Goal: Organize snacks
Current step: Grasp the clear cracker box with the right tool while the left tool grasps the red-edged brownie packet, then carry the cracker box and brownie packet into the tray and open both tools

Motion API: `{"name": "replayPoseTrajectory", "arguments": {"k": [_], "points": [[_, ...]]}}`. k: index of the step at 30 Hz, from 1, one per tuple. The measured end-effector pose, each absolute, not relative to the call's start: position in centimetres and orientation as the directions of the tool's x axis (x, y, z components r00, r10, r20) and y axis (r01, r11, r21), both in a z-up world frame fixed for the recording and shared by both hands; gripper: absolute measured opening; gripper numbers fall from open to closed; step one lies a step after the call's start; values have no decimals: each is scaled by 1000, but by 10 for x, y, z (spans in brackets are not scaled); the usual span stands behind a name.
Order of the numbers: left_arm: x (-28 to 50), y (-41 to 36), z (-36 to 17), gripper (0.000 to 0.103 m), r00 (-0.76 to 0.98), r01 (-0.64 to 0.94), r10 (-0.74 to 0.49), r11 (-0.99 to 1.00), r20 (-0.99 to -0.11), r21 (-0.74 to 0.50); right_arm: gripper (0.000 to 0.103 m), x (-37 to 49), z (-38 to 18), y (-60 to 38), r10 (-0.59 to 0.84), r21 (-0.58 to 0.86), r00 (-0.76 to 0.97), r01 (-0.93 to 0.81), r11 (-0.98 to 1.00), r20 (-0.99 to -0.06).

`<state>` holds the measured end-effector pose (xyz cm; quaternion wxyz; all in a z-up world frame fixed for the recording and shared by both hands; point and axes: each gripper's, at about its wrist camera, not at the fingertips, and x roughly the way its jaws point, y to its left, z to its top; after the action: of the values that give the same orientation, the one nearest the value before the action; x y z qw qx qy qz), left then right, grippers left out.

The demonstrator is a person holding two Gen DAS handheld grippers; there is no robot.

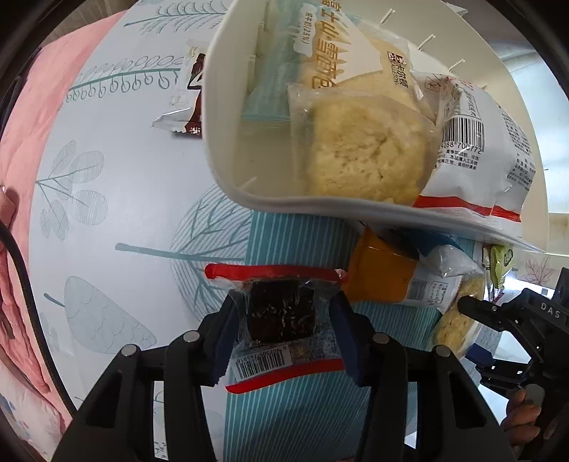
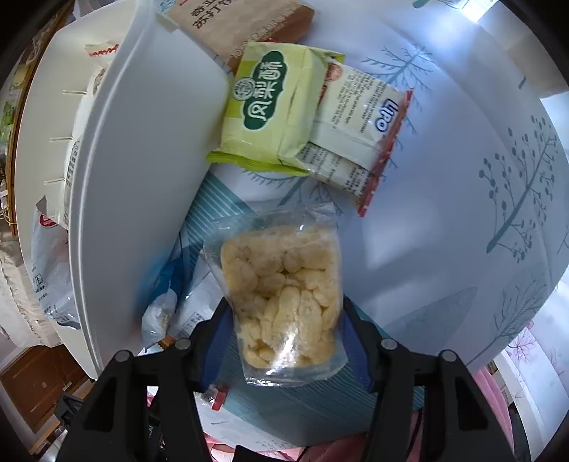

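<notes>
My left gripper (image 1: 282, 312) is shut on a clear packet with a dark brown cake and red edges (image 1: 281, 312), held just in front of a white storage bin (image 1: 227, 135). The bin holds several snacks, among them a yellow puffed cake in clear wrap (image 1: 362, 152) and a white bag with a barcode (image 1: 476, 149). My right gripper (image 2: 284, 320) is shut on a clear bag of yellow puffed rice cake (image 2: 284, 295), to the right of the bin's outer wall (image 2: 135, 199). The right gripper also shows in the left wrist view (image 1: 473, 305).
On the leaf-patterned tablecloth (image 1: 117, 199) lie a brown-and-white packet (image 1: 188, 96), an orange packet (image 1: 384, 273), a green pineapple-cake packet (image 2: 274, 106), white Lipo packets (image 2: 359, 124) and a brown cracker box (image 2: 242, 25). Pink fabric (image 1: 35, 117) borders the table's left side.
</notes>
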<state>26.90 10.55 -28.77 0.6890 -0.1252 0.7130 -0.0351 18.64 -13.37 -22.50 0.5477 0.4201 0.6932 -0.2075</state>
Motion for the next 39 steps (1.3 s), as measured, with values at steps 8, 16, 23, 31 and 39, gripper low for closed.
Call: {"name": "replayPoseTrajectory", "arguments": {"k": [8,16,23,31,39], "points": [[263,128,-295,46,-78,-231,-282,938,-956,-258,57,159,-229,-167,397,160,-72,838,521,-915],[240,153,-292,46,-84,-328,-325,902,-942,-282,57,138,-220,-194,474,189,-33,890,414,-880],[218,162,-244,46,-20,-327,-361,884,-932,-335,57,135,-190,-212,523,247,12,891,382,-852],[228,150,-174,46,74,-235,-370,896,-926,-376,57,153,-152,-219,524,331,64,838,434,-849],[253,139,-130,46,138,-128,-357,919,-924,-374,57,163,-124,-203,461,399,143,752,525,-876]]}}
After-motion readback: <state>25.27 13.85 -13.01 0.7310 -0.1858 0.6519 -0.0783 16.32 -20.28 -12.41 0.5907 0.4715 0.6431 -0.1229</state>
